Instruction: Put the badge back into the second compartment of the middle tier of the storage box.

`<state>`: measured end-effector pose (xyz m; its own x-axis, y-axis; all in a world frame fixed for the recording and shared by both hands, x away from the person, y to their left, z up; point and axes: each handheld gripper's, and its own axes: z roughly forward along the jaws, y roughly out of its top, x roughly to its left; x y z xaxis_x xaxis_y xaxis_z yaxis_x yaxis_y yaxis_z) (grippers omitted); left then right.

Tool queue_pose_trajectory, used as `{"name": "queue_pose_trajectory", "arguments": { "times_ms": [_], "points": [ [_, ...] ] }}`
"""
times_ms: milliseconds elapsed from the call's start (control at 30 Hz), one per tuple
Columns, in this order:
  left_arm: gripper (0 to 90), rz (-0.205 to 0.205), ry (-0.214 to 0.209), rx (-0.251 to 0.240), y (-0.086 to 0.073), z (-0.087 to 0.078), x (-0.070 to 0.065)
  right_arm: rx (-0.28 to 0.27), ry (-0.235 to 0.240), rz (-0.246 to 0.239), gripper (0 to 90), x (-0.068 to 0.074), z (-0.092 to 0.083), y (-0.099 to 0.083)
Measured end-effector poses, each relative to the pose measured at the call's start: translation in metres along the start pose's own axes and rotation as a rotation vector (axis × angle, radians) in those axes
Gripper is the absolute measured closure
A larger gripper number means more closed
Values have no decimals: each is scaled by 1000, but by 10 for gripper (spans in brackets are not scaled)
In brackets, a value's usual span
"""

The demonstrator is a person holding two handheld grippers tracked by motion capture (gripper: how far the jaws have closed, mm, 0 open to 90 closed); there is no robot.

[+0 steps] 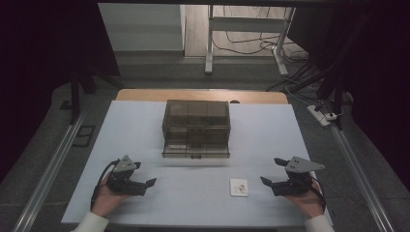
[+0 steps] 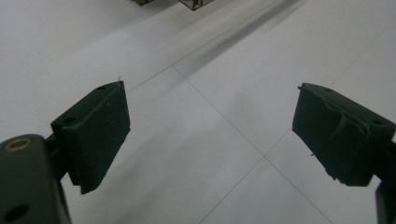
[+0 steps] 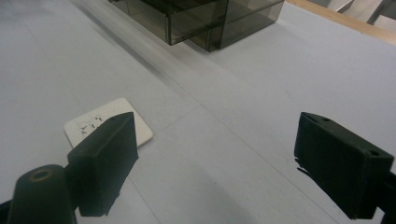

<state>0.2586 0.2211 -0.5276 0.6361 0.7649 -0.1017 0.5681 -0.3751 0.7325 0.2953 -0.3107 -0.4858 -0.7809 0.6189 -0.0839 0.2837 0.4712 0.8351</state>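
The white table (image 1: 145,125) carries a smoked translucent drawer box (image 1: 196,127) at its far middle, with one lower drawer (image 1: 196,149) standing pulled out toward the near side. A small white card (image 1: 239,187) lies flat on the near right of the table, just left of the right gripper (image 1: 270,172) and well apart from the box. The left gripper (image 1: 146,174) rests at the near left over bare table. Both sets of jaws stand wide apart and hold nothing (the card is untouched). Judgement: work is barely begun; picking up the card and placing it in the open drawer appear to remain.
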Motion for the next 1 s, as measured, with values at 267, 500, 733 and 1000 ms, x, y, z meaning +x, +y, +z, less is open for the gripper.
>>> {"name": "queue_pose_trajectory", "arguments": {
  "times_ms": [267,500,733,1000],
  "points": [
    [114,2,0,2,0,0,0,4,19,-11,136,4,3,4],
    [114,2,0,3,0,0,0,10,45,-34,137,9,7,10],
    [114,-4,4,-4,0,-1,0,47,84,-66,140,12,14,19],
    [114,-8,6,-2,1,0,-1,101,143,-102,140,15,29,36]
  ]
}}
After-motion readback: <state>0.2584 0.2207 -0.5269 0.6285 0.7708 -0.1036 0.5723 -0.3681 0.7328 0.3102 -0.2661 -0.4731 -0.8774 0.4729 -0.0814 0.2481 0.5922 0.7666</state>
